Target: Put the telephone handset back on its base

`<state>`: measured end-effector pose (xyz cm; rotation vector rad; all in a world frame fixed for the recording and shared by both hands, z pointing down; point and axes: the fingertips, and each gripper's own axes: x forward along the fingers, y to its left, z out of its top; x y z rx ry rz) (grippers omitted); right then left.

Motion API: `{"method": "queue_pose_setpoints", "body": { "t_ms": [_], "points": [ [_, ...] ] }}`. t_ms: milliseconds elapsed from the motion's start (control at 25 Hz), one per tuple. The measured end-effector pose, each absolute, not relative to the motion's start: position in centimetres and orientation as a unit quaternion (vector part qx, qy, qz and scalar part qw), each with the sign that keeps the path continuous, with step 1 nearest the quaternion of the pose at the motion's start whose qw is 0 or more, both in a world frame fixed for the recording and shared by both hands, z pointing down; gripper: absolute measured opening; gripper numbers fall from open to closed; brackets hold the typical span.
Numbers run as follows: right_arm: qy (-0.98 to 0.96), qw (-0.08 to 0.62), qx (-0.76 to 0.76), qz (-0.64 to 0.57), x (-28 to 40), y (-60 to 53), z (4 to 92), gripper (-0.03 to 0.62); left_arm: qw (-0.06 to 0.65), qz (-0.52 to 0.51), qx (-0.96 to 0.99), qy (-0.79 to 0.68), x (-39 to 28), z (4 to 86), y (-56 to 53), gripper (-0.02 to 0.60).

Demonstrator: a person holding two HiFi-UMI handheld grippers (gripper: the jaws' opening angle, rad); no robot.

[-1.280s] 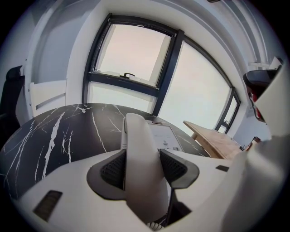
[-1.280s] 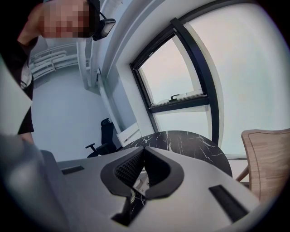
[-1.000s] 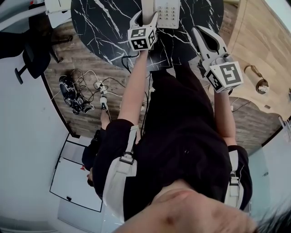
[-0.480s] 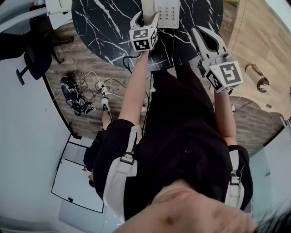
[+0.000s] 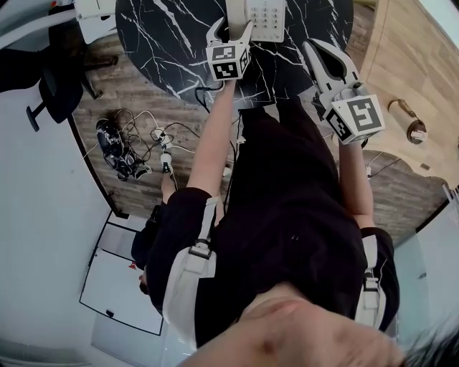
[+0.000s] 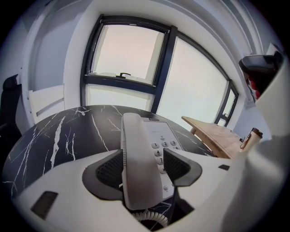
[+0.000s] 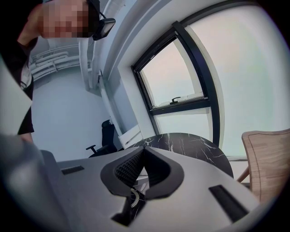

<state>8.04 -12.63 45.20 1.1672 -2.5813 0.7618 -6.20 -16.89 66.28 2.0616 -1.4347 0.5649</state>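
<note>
A white telephone handset (image 6: 133,136) lies lengthwise on its white keypad base (image 6: 162,135) on the black marble table (image 6: 59,136). My left gripper (image 6: 142,156) straddles the handset. Its jaws have just been opening, a gap shows at the right pad, and it stands open around the handset. The coiled cord (image 6: 152,216) hangs under the handset's near end. In the head view the handset (image 5: 235,13) and base (image 5: 267,16) sit at the top edge, with the left gripper (image 5: 231,29) on them. My right gripper (image 5: 315,50) hovers to their right, shut and empty, its pads meeting (image 7: 142,152).
A black office chair (image 5: 50,93) stands left of the table, and a tangle of cables (image 5: 129,147) lies on the wooden floor. Wooden furniture (image 5: 412,64) is at the right. A large window (image 6: 131,50) rises behind the table.
The left jaws stand a little wider around the handset than a second ago. Both hands have kept their place and the handset has not moved.
</note>
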Motion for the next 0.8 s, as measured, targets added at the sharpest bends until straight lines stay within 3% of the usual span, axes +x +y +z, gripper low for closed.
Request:
{"method": "queue_pose_setpoints", "body": {
  "t_ms": [360, 800],
  "points": [
    [-0.877, 0.081, 0.409, 0.239, 7.6, -10.8, 43.2, 0.029, 0.255, 0.196, 0.788, -0.526, -6.2, 62.9, -14.9, 0.291],
    [-0.868, 0.053, 0.444, 0.217, 6.8, -6.4, 40.6, 0.029, 0.212, 0.180, 0.827, -0.489, -5.7, 57.6, -9.3, 0.244]
  ]
}}
